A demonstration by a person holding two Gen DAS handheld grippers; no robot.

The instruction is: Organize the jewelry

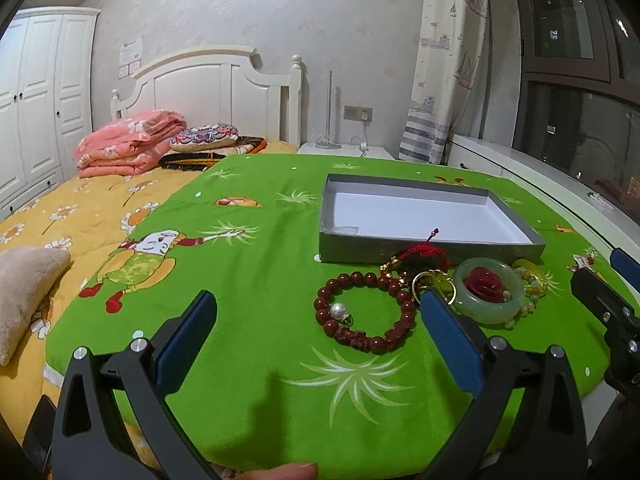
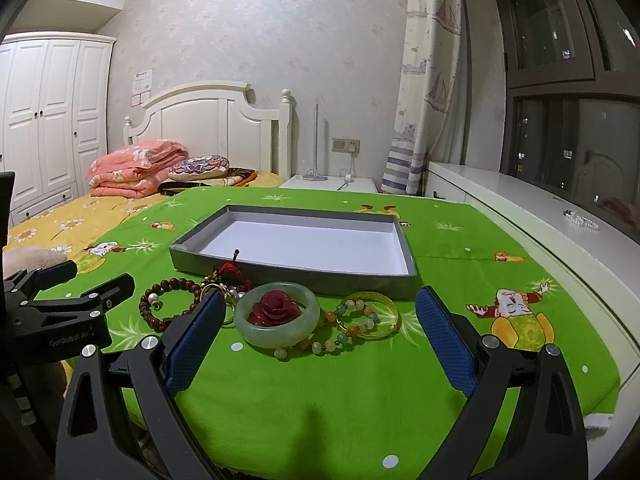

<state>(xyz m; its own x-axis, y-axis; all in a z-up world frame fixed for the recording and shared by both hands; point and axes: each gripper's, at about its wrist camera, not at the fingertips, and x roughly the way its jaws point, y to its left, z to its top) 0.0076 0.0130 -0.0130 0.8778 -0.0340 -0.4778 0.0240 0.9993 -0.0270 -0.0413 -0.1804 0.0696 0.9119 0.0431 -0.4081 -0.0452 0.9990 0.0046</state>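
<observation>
Right wrist view: green cloth (image 2: pixel 320 400) spread over a desk beside the bed (image 2: pixel 60 220), grey shallow box (image 2: pixel 292 276) lying empty on it, jewelry heaped just in front of the box's near wall. Pale jade bangle (image 2: pixel 276 320) with a red rose ornament (image 2: pixel 274 308) sitting inside its ring; multicoloured bead strand (image 2: pixel 344 332) touching the bangle and overlapping a yellow bangle (image 2: pixel 384 316); dark red bead bracelet (image 2: pixel 168 300) to the left, lying against gold rings and a red knotted charm (image 2: pixel 232 272). Right hand-held gripper (image 2: pixel 320 336) spread wide, empty, straddling the jade bangle. Left hand-held gripper (image 1: pixel 316 340) likewise wide and empty, over the red bead bracelet (image 1: pixel 364 312).

Likely trouble: tangled pieces. Lifting the jade bangle could well tip the loose rose out or drag the bead strand along. Hard, smooth bangle probably prone to slipping between flat pads. Pulling the bracelet may haul the charm and rings with it
</observation>
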